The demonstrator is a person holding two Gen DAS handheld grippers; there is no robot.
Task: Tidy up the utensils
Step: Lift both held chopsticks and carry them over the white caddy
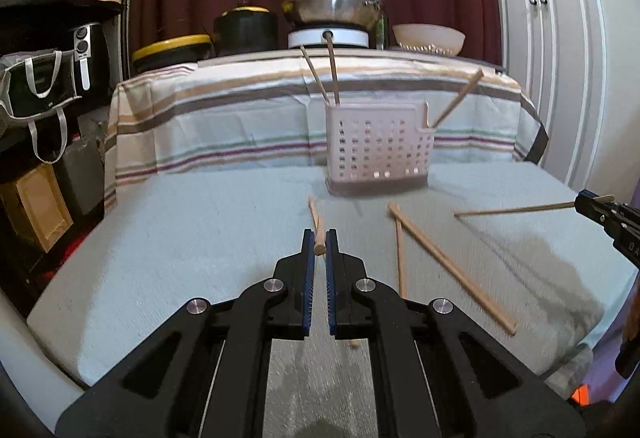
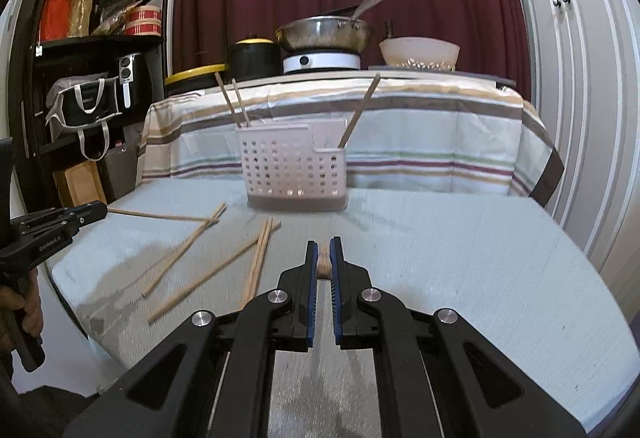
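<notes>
the left wrist view shows the left gripper [image 1: 319,240] with its blue pads pressed onto the thick end of a wooden chopstick [image 1: 316,218] that points away toward the perforated white basket [image 1: 378,154], and at its right edge the right gripper [image 1: 588,203] pinching another chopstick [image 1: 516,209] that sticks out sideways above the cloth; the right wrist view shows that second grip end-on, the right gripper [image 2: 325,258] closed on the chopstick's butt [image 2: 324,265], and at its left edge the left gripper [image 2: 94,212] held low in a hand [image 2: 24,308] with its stick [image 2: 160,215] reaching toward the middle. only the right view shows the hand, and it shows more loose chopsticks [image 2: 224,262] lying crossed on the pale grey tabletop [image 2: 460,258] than the left view, where two loose sticks [image 1: 440,262] lie right of the held one. both tools sit low over the near part of the table, level, aimed at the basket. the basket stands upright at the far edge against a striped cloth [image 1: 224,126], with two sticks [image 1: 326,74] in its tall left part and one [image 1: 456,102] leaning in the low right pocket. the right half of the tabletop is bare up to its curved edge by the white cupboard [image 2: 580,78]; a dark shelf unit [image 2: 92,78] crowds the left side
</notes>
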